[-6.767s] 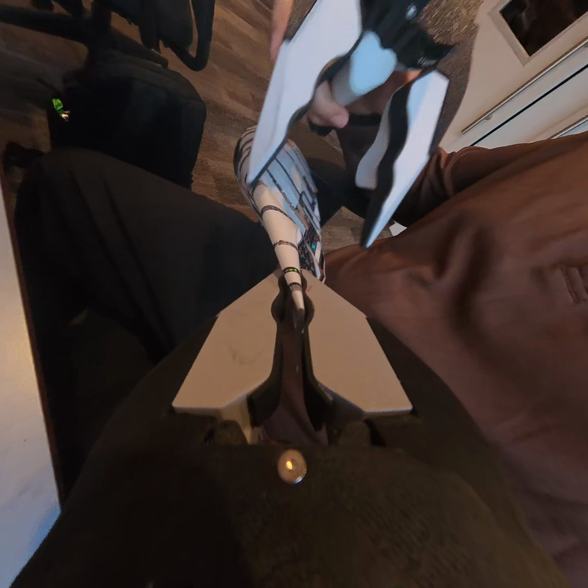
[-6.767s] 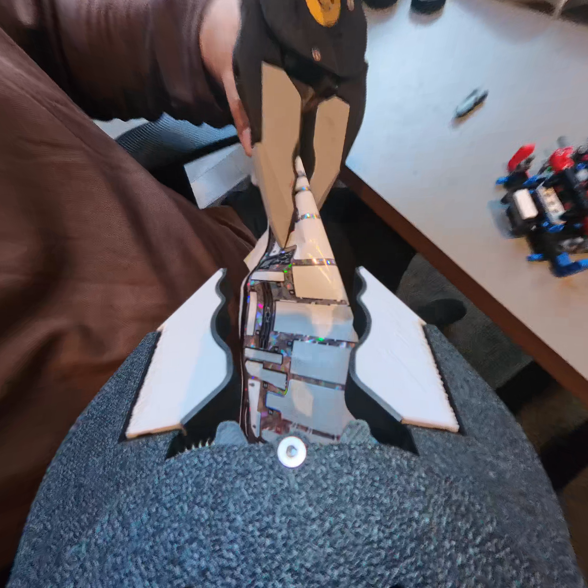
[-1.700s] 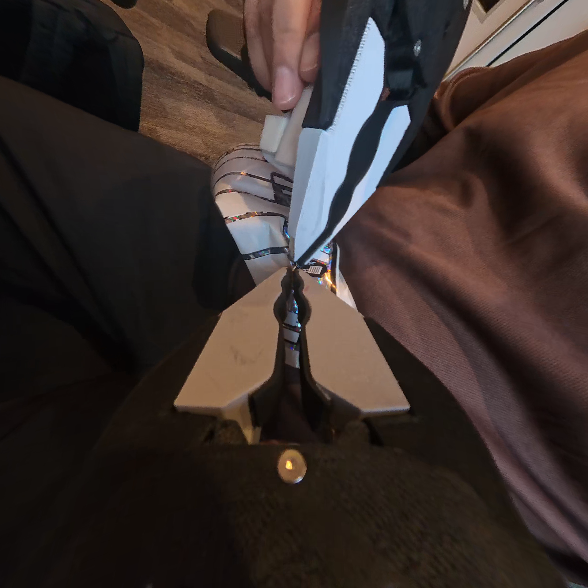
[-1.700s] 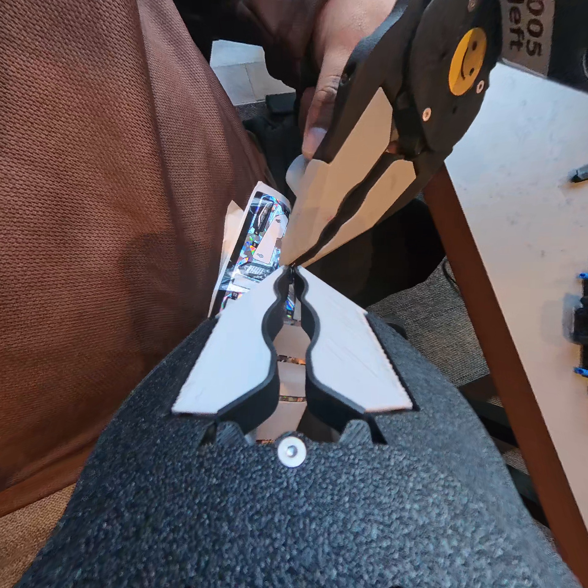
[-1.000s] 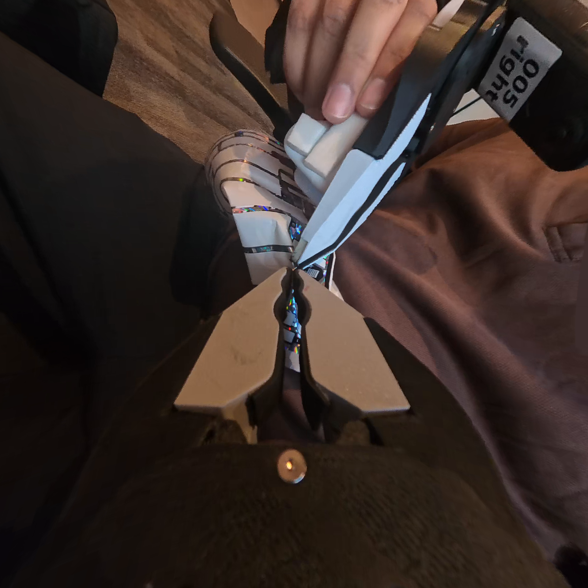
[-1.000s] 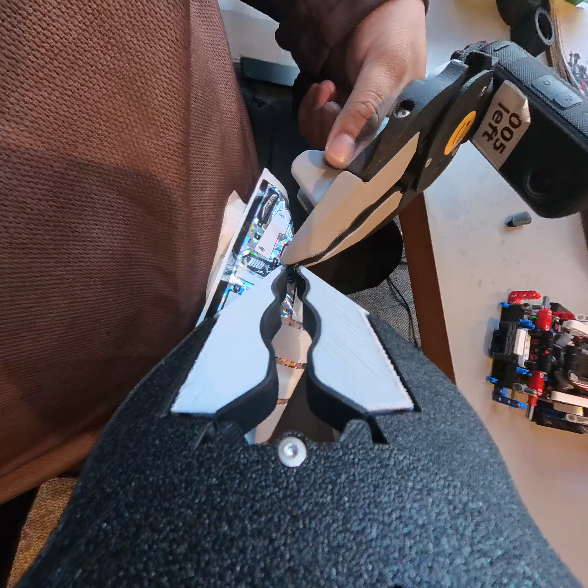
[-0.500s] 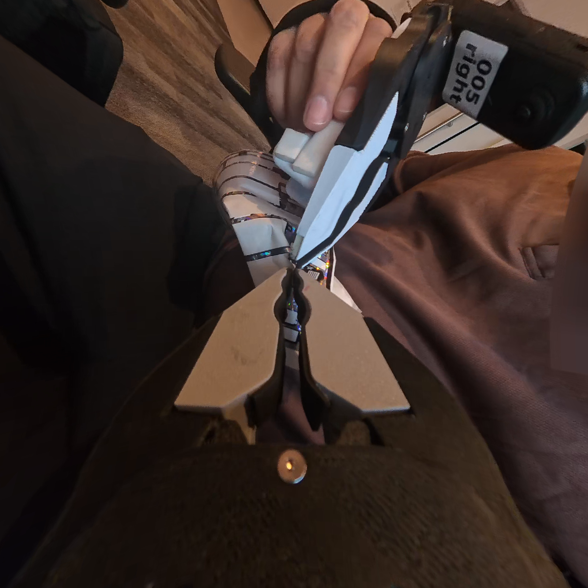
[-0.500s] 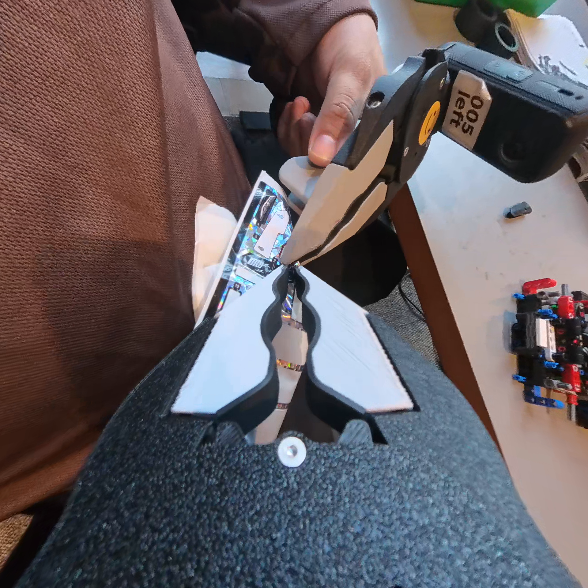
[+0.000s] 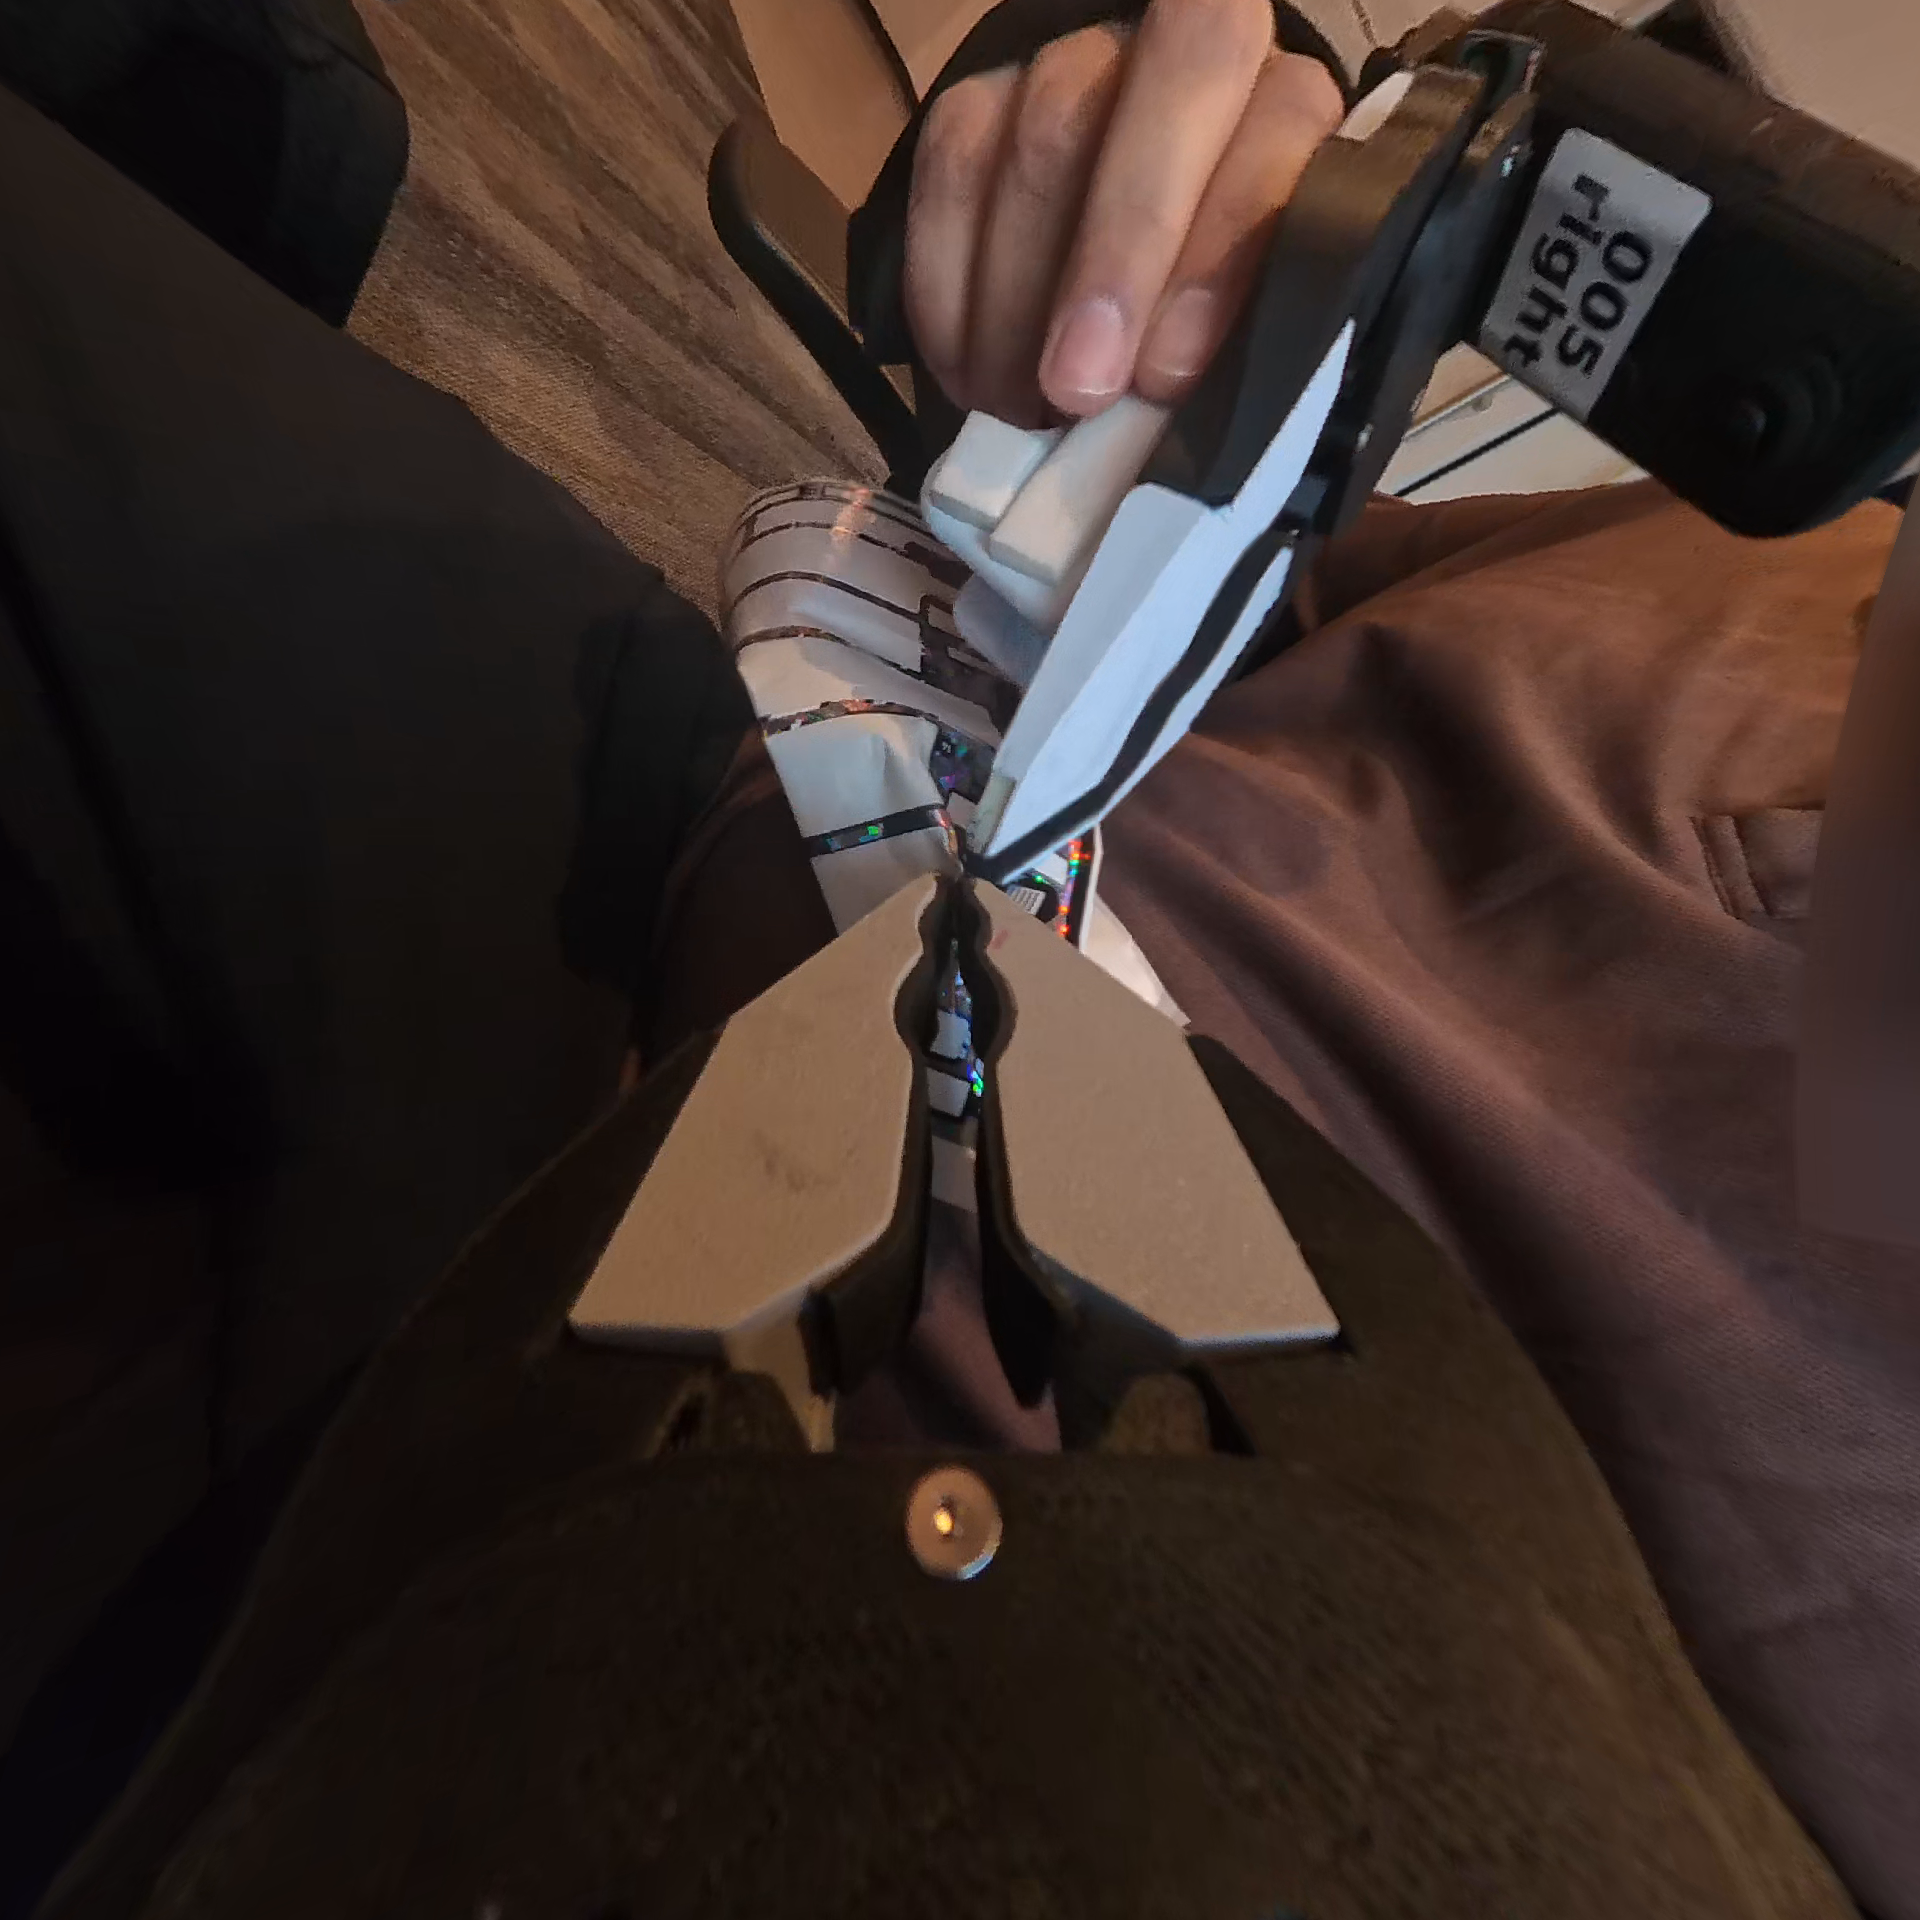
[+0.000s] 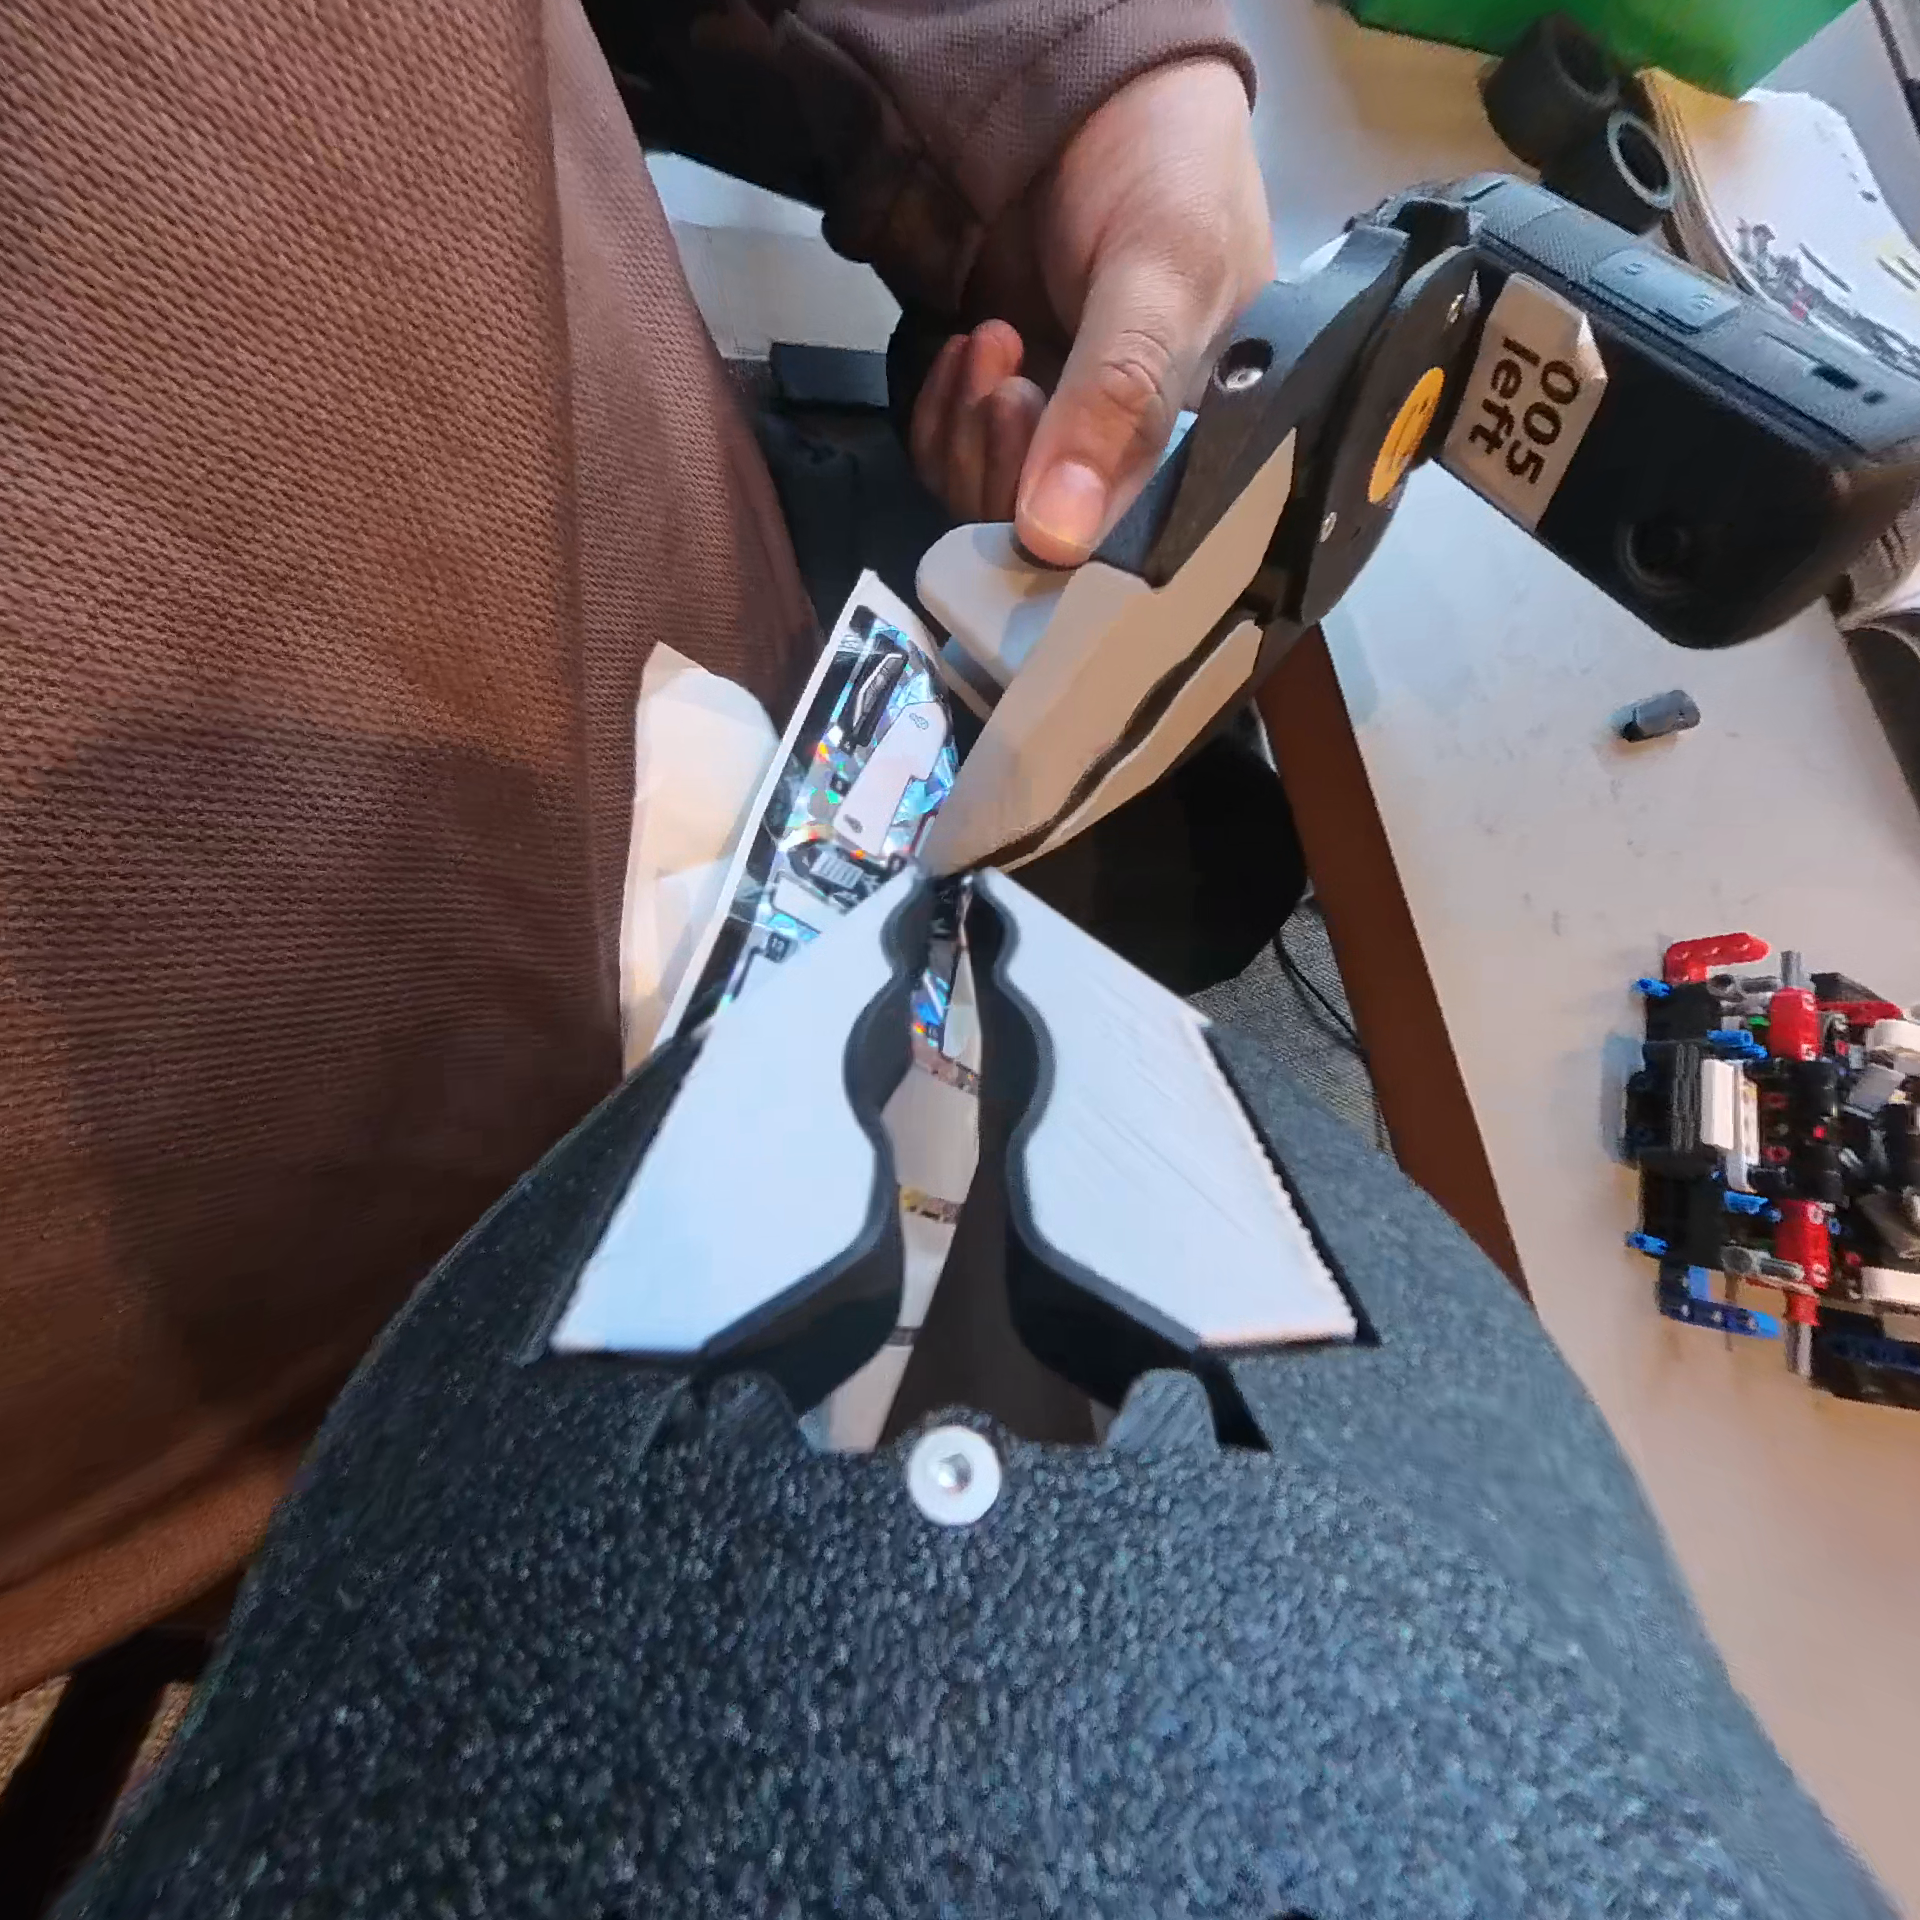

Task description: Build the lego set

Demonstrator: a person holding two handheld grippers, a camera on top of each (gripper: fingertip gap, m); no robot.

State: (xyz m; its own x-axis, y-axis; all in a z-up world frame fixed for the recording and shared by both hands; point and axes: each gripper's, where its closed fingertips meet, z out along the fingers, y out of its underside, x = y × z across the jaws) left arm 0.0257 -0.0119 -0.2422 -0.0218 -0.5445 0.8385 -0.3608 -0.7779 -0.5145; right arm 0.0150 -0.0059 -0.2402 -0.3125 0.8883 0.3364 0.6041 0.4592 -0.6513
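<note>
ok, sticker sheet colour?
White with shiny holographic patches, black outlines on the sticker sheet; right wrist view.

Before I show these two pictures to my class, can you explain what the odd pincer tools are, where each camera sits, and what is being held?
No robot is here: a person holds a hand tool with a two-finger claw in each hand. Each picture comes from a camera on one tool, looking along its fingers.

In the left view, the left claw is shut on a shiny sticker sheet, and the right claw comes in from above, held by a hand.

In the right view, the right claw is also shut on the sheet, tip to tip with the left claw. Both hang over the person's lap, beside the table. On the table stands a partly built lego model.
</note>
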